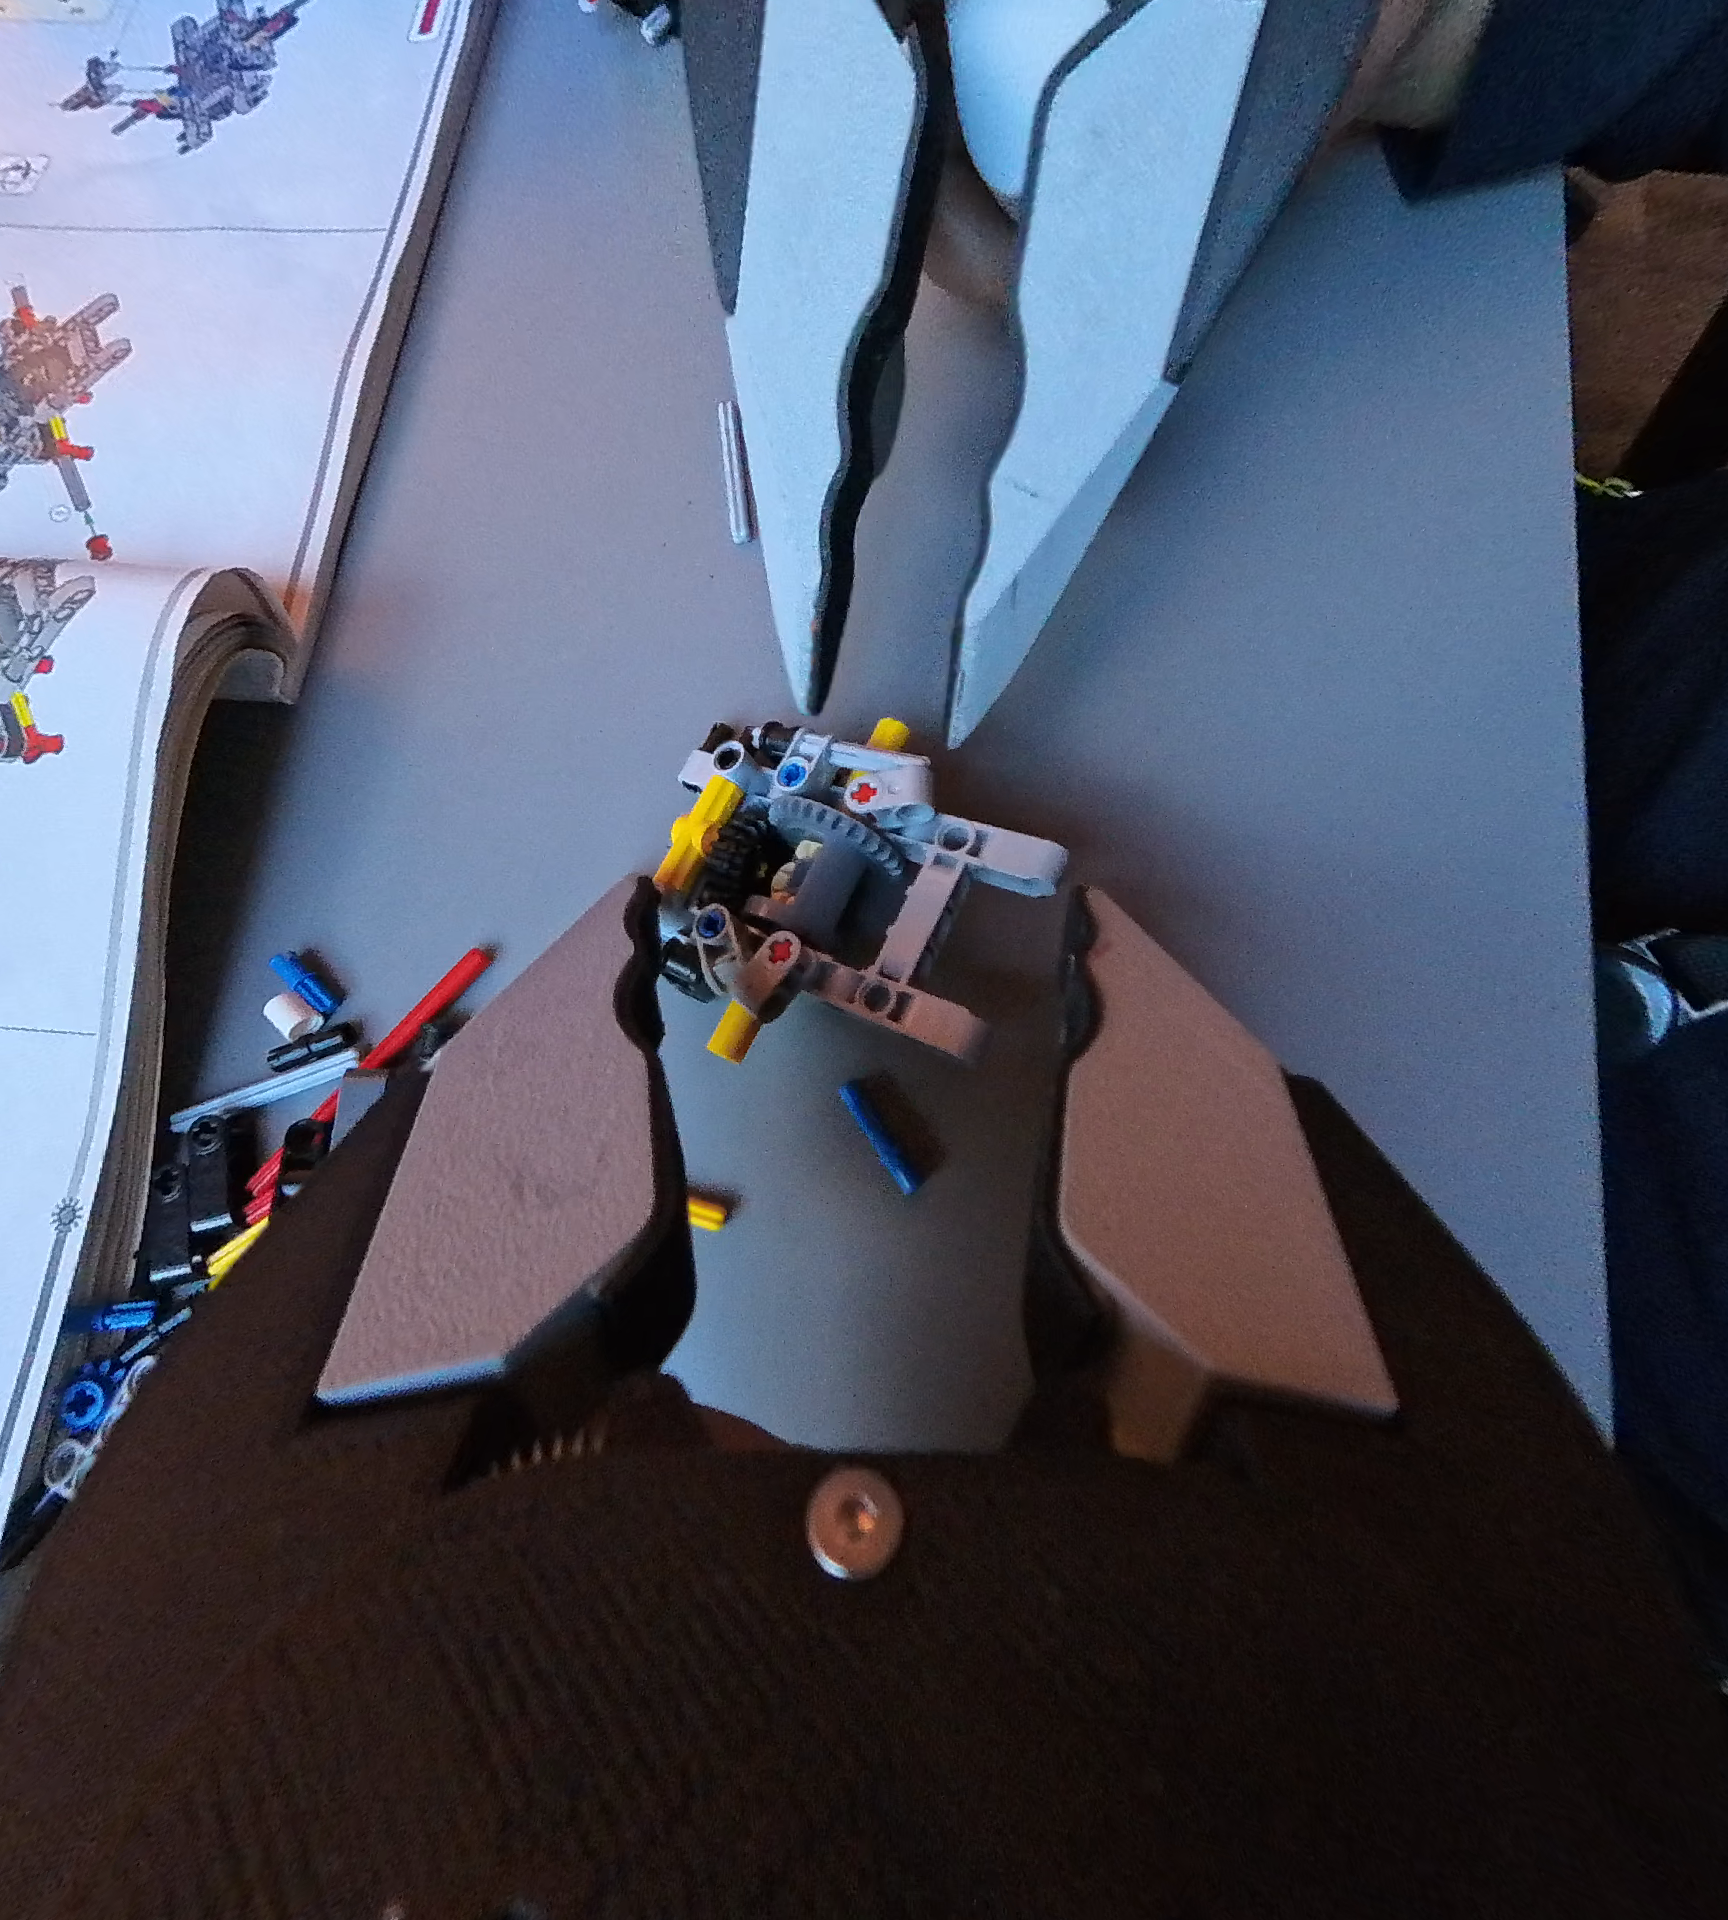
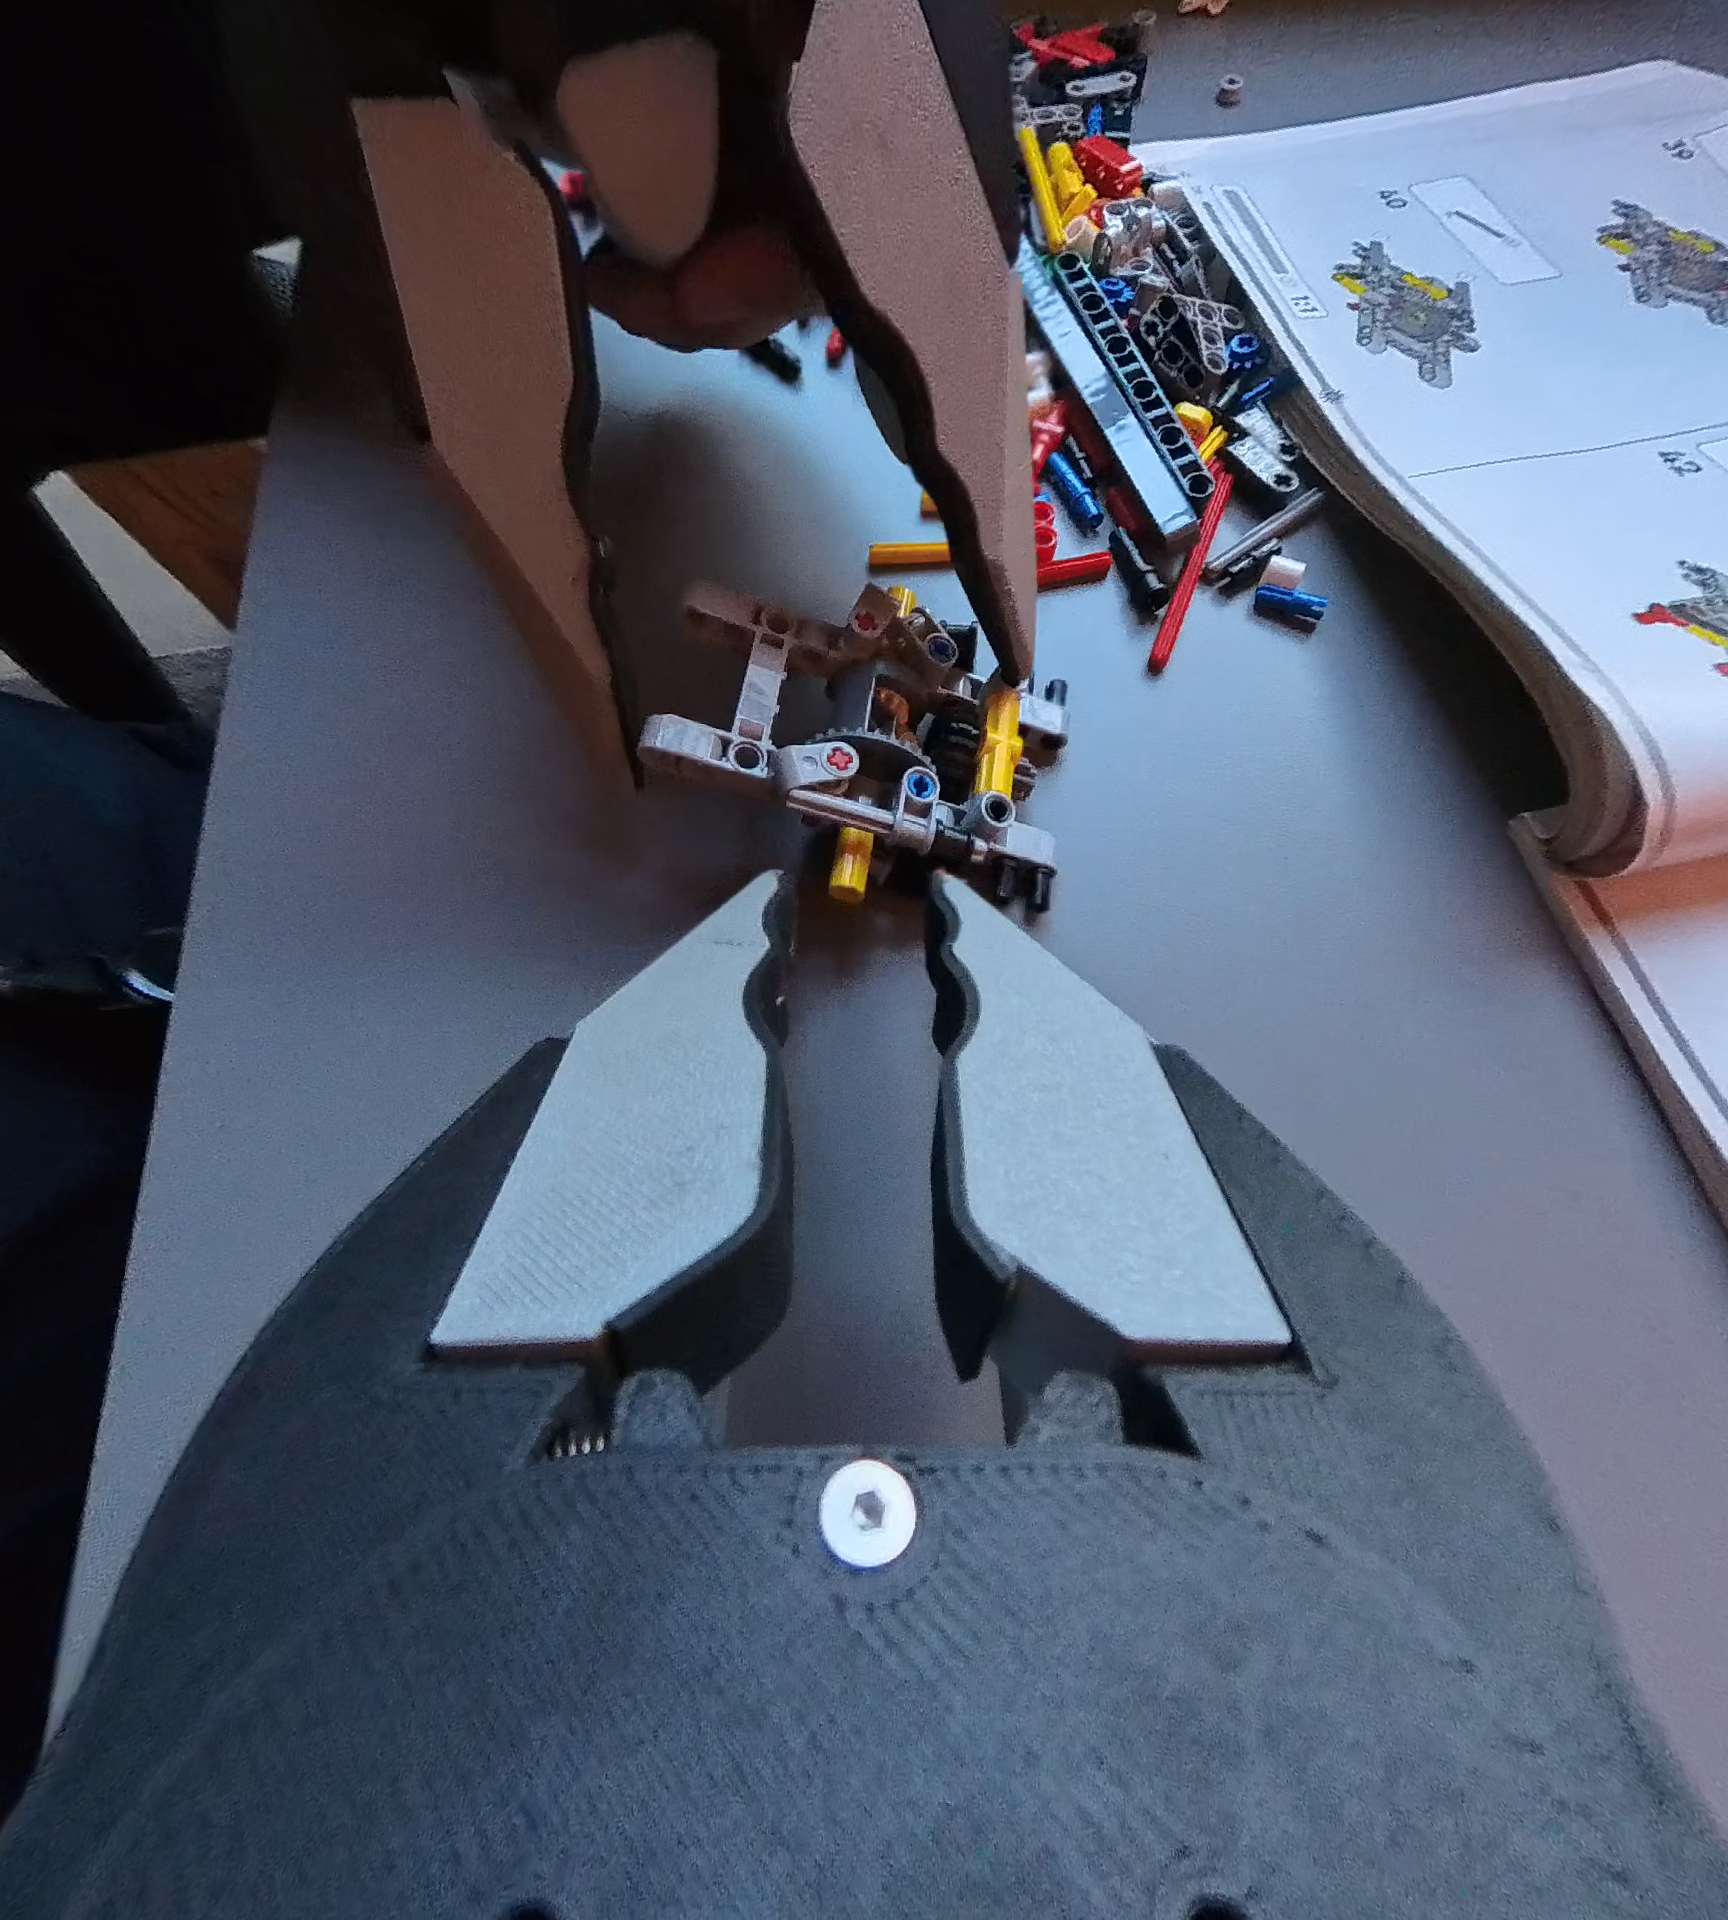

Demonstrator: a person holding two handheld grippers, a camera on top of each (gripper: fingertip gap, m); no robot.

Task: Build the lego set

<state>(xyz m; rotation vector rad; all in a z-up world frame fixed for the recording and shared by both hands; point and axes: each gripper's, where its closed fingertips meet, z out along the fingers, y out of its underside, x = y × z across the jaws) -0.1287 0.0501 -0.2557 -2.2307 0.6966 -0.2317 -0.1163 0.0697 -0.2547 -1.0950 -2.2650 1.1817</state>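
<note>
1. Grippers face each other across a small gear assembly [image 1: 829, 883] of grey beams, a grey toothed ring, black gears and yellow axles, which sits on the grey bench [image 1: 1307, 727] near its edge on the person's side.
2. We see the left gripper [image 1: 860, 914] spread wide, its brown fingers [image 1: 527, 1091] straddling the assembly. From the right wrist view one fingertip [image 2: 1011, 665] touches the yellow axle connector on the assembly's far side, while the other finger stands just beside the grey frame at the bench-edge side; we cannot make out any pressure from it, so we count nothing as held.
3. We see the right gripper [image 2: 860, 894] with its grey fingers [image 2: 652, 1143] narrowly parted. Its tips sit just short of the assembly, either side of a protruding yellow axle stub [image 2: 849, 868], with a gap showing on both sides; nothing is clamped.
4. Loose on the bench between the left fingers lie a blue pin [image 1: 881, 1138] and a short yellow piece [image 1: 709, 1210].
5. A heap of loose parts [image 2: 1130, 343] in red, yellow, blue and black lies farther in from the edge, against an open instruction booklet [image 2: 1566, 416] with curled pages.
6. A thin grey axle [image 1: 735, 473] lies on the bench just beside the right gripper's finger.
</note>
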